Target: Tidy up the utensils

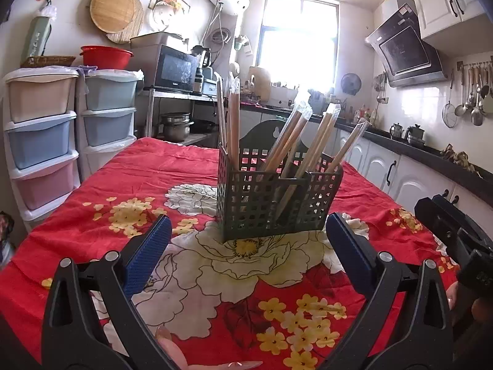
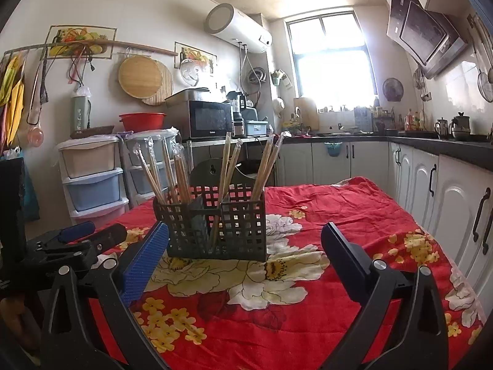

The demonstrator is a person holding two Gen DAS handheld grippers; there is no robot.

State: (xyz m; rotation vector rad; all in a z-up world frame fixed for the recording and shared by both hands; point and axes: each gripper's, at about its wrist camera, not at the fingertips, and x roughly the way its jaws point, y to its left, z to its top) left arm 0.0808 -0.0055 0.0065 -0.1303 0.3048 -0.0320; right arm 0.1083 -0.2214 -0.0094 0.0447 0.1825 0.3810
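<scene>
A dark green lattice utensil holder (image 1: pixel 274 197) (image 2: pixel 215 225) stands on the red floral tablecloth (image 1: pixel 154 172) (image 2: pixel 354 215). Several wrapped pairs of wooden chopsticks (image 1: pixel 234 123) (image 2: pixel 181 175) stick up from its compartments. My left gripper (image 1: pixel 248 231) is open just short of the holder, with nothing between its blue pads. My right gripper (image 2: pixel 245 237) is open too, facing the holder from the other side and holding nothing. The right gripper's black body (image 1: pixel 453 231) shows at the right edge of the left wrist view. The left gripper's body (image 2: pixel 71 240) appears at the left of the right wrist view.
Plastic drawer towers (image 1: pixel 43 135) (image 2: pixel 92 178) stand left of the table. A microwave (image 1: pixel 175 69) (image 2: pixel 211 118) sits on a steel rack behind. White cabinets with a dark counter (image 1: pixel 431 160) (image 2: pixel 446 154) run along the right. A green chair back (image 1: pixel 265 132) rises behind the holder.
</scene>
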